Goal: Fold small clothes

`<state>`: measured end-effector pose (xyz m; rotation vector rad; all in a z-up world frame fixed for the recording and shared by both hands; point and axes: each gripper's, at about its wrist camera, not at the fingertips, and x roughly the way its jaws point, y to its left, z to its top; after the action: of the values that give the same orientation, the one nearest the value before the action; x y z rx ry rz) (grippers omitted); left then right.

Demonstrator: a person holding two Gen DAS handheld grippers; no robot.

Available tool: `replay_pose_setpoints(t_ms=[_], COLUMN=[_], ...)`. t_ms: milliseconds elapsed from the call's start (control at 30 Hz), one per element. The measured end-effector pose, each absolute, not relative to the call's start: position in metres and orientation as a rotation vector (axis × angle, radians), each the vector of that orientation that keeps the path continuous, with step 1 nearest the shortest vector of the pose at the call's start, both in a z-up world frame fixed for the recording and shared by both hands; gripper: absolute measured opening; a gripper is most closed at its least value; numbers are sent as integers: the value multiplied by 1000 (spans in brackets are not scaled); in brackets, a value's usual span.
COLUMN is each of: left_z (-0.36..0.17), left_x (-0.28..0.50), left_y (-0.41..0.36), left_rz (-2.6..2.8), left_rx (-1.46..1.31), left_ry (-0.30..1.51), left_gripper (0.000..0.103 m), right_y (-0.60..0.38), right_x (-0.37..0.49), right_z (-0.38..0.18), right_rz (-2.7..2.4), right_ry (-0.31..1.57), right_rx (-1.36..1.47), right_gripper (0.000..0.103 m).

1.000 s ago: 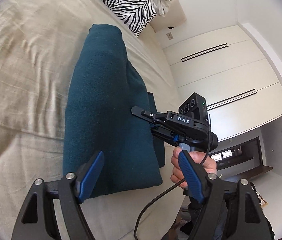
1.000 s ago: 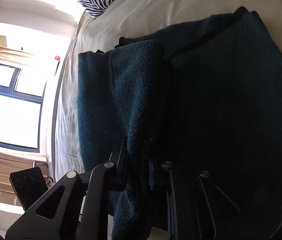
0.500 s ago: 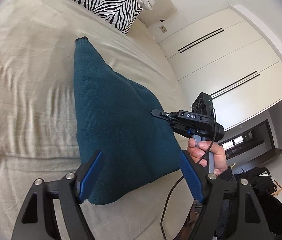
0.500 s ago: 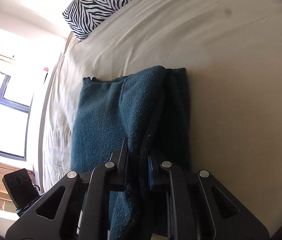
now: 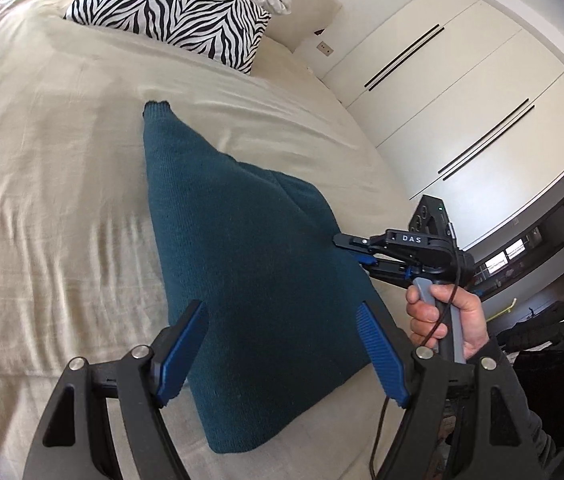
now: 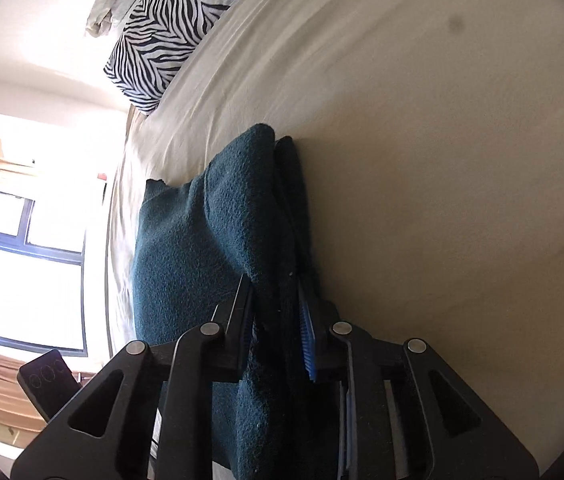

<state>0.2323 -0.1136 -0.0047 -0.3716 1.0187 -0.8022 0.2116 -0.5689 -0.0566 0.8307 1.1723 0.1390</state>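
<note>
The right gripper [image 6: 275,316] has just been opening, with a fold of the blue sweater [image 5: 241,264] still between its fingers. The left gripper [image 5: 282,344] hangs open and empty, low in the frame. The sweater lies mid-frame on the bed [image 5: 49,160], below the zebra pillow [image 5: 169,8].

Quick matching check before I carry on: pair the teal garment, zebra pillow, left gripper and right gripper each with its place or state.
Things:
1. teal garment
2. zebra pillow
3. left gripper
4. right gripper

Places or states:
A. at the head of the bed
B. jaws wide apart, nothing between them
C. folded, lying on the beige bedcover
D. jaws narrow, around the garment's folded edge; they have just been opening

Pairs: 1-C, 2-A, 3-B, 4-D
</note>
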Motion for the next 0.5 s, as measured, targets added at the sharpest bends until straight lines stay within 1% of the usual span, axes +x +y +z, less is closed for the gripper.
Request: replay_pose_setpoints(t_ms=[67, 100, 167, 233, 300, 367, 433, 500], left_z=[0, 1, 2, -5, -17, -35, -46, -51], left_x=[243, 248, 262, 278, 290, 301, 305, 308], left_y=[-120, -124, -137, -155, -172, -185, -191, -194], left_rz=[-791, -784, -767, -753, -730, -708, -691, -688], left_rx=[-330, -307, -253, -194, -126, -82, -49, -41], left_ry=[985, 966, 944, 951, 988, 1051, 1059, 1061], left_gripper=[78, 78, 78, 74, 73, 73, 74, 75], right_y=[-569, -568, -556, -538, -518, -512, -524, -539], right_x=[207, 206, 200, 199, 204, 209, 206, 200], right_z=[-34, -23, -5, 4, -8, -32, -52, -59], right_rz=[60, 95, 216, 286, 330, 297, 325, 359], right_ry=[1126, 1092, 1049, 1053, 1113, 1182, 1155, 1102], right_rx=[736, 740, 775, 732, 705, 683, 783, 868], right_gripper=[26, 27, 27, 27, 27, 27, 22, 21])
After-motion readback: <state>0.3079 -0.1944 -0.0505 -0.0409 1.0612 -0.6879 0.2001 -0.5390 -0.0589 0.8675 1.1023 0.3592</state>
